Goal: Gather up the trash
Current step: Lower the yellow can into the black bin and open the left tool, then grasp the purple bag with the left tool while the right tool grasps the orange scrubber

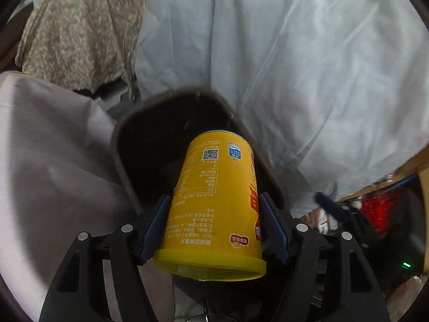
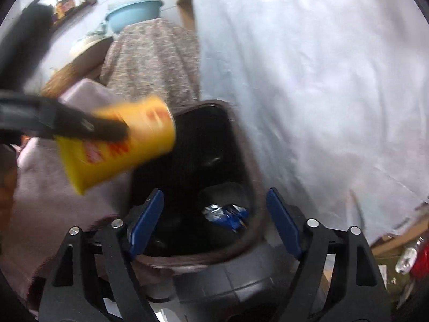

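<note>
Left wrist view: dark trash bin [image 1: 150, 139] with rounded rim sits straight ahead, mouth up. White sheet [image 1: 295, 67] hangs along the bin's far and right rim; pale lilac cloth [image 1: 53, 161] lies against its left rim. Floral-print fabric [image 1: 80, 32] is draped behind the lilac cloth, top left. Red packaging [image 1: 380, 209] sits low at right beyond the sheet's edge, details blurred. Left gripper [image 1: 214, 225] points forward and down at the bin mouth. Its blue-padded fingers [image 1: 156, 225] are clenched on the yellow canister [image 1: 214, 201], pads pressed on both sides of the lower body. Canister lies along the fingers, yellow lid toward the camera, far end over the near rim of the bin. Printed label and QR code readable as upside down.

Right wrist view: right gripper [image 2: 214, 222] is above the near rim of the same trash bin [image 2: 249, 166], pointing down into it. Its fingers [image 2: 146, 222] are spread apart, nothing between them. This view shows the bin's inside: a crumpled blue-and-silver wrapper [image 2: 228, 213] at the bottom, which the left view does not show. The canister [image 2: 120, 139] appears motion-blurred at the bin's left rim, tilted, held by the left gripper [image 2: 107, 130]. A blue basin [image 2: 134, 13] stands on the floral fabric [image 2: 152, 61], top left.
</note>
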Motion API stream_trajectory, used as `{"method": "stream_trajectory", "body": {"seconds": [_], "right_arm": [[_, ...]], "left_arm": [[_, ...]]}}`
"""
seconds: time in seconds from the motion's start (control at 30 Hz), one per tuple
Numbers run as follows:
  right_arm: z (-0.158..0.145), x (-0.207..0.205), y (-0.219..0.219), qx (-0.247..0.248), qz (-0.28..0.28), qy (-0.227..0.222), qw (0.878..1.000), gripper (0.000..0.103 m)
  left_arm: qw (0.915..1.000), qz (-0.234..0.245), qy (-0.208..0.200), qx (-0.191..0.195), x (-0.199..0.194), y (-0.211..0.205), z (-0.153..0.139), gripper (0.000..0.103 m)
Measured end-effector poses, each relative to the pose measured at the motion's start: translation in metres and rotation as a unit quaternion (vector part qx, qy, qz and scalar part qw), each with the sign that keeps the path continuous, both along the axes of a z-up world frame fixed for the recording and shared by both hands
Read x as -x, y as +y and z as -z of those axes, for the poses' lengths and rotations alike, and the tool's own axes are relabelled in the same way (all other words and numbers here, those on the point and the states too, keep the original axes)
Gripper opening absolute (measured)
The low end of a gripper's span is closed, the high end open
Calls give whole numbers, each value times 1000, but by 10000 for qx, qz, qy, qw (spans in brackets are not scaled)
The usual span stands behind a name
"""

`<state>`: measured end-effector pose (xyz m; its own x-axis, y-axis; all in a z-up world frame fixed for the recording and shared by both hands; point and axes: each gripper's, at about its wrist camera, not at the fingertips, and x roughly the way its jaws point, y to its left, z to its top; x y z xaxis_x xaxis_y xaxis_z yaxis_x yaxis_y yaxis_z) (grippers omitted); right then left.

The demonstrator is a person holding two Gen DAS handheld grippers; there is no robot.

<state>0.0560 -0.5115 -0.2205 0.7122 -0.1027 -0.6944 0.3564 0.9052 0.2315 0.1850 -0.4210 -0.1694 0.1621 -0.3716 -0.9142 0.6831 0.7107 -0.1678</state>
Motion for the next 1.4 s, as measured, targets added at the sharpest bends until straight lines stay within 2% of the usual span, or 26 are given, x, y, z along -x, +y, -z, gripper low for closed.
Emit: {"method": "stream_trajectory", "body": {"seconds": [0.17,0.3,0.4,0.5,0.63,0.7,0.8,0.9,0.97,1.1,1.23,1.33,1.4], "right_arm": [[3,14,-21,-136,285,0,9995,80],[0,21,-26,-30,339,14,9994,82],[-6,20,-23,40,398,-56,9992,82],[-18,23,-11,198,300,-165,9992,82],[-40,21,8,176,126,-448,9988,82],[-53,18,23,89,-73,-662,9977,82],[-72,10,52,12,-422,-858,9954,83],[-88,-1,85,-154,-807,-1033,9912,87],[-96,-11,111,-263,-1107,-1026,9882,87],[-109,-31,164,-471,-1636,-999,9803,87],[-122,-47,211,-714,-2152,-1092,9678,87],[-133,-62,243,-718,-2472,-1087,9602,87],[-141,-72,265,-576,-2598,-1117,9574,87]], "left_arm": [[9978,-148,496,-417,-17,-18,46,67],[9966,-230,453,-648,-18,-20,46,70],[9985,-299,294,-350,-16,-10,17,70],[9999,-82,-119,83,0,6,-25,71],[9934,259,-843,735,38,55,-95,84],[9873,349,-1147,1039,54,87,-121,89],[9788,214,-1464,1414,69,145,-148,95],[9697,-296,-1826,1596,68,203,-158,96],[9596,-833,-2178,1572,69,249,-160,96],[9359,-1855,-2780,1112,67,324,-152,96],[9175,-2616,-2948,532,44,392,-141,95],[9031,-3046,-3004,362,22,440,-142,90],[8971,-3180,-3059,232,7,463,-144,87]]}}
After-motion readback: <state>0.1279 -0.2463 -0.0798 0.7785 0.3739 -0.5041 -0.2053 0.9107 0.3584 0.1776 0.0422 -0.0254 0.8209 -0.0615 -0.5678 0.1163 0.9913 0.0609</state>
